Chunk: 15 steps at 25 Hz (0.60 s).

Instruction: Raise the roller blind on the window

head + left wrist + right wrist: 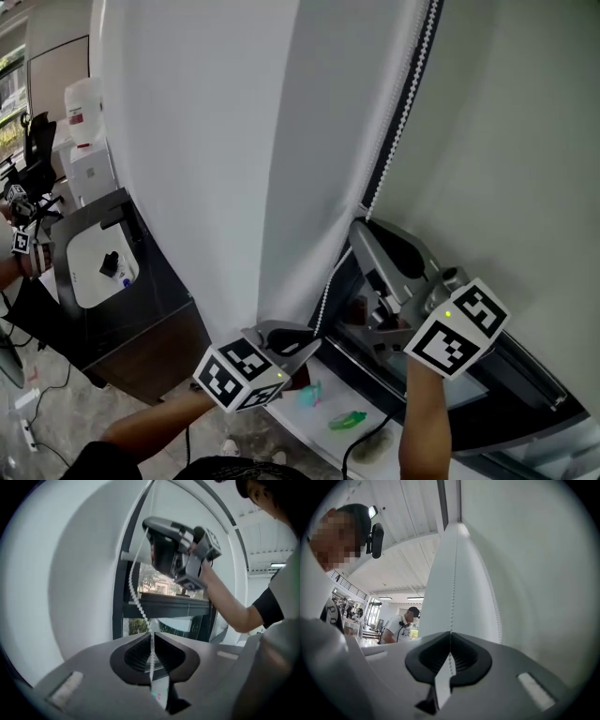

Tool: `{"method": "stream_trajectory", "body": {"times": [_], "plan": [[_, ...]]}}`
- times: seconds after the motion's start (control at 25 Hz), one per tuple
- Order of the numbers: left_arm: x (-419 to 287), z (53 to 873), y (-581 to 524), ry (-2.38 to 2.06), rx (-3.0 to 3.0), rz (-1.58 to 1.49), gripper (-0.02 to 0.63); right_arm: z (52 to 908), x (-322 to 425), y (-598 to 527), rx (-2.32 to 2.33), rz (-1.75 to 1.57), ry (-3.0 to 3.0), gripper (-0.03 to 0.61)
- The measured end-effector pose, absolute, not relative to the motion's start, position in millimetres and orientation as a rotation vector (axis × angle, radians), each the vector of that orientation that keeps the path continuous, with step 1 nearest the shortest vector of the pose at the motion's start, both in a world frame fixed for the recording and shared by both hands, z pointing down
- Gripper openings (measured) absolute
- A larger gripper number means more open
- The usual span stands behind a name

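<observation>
The white roller blind (pixel 216 141) hangs over the window, its lower edge above the dark frame. Its white bead chain (pixel 403 112) runs down the blind's right side. My right gripper (pixel 361 225) points up and is shut on the chain (pixel 453 588), which enters between its pads (pixel 450 634). Lower and to the left, my left gripper (pixel 305 349) holds the same chain (pixel 133 592); its jaws (pixel 151 634) stand narrow with the beads pinched at the tips. The left gripper view shows the right gripper (pixel 147 529) above, on the chain.
A dark window frame (pixel 525 375) and a sill holding small green items (pixel 347 420) lie below the grippers. A dark counter with a white inset (pixel 103 262) stands at left, white containers (pixel 84 112) behind it. A person (pixel 401 625) stands far off in the room.
</observation>
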<state>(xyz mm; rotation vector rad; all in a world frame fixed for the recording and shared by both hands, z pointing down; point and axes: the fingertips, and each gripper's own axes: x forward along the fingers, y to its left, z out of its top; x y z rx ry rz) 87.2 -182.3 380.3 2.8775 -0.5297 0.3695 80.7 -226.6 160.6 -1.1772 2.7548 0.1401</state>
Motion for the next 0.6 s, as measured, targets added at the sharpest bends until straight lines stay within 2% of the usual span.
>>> {"method": "stream_trajectory", "body": {"times": [0.24, 0.4, 0.6], "plan": [[65.7, 271.5, -177.2, -0.637, 3.000, 0.057, 0.032, 227.3, 83.6, -225.8, -1.302, 0.125, 2.836, 0.009], [61.9, 244.4, -190.0, -0.763, 3.093, 0.104, 0.054, 273.1, 89.2, -224.9, -1.363, 0.057, 2.864, 0.009], [74.4, 246.4, -185.6, -0.751, 3.194, 0.312, 0.055, 285.8, 108.8, -222.4, -1.441, 0.050, 2.816, 0.009]]}}
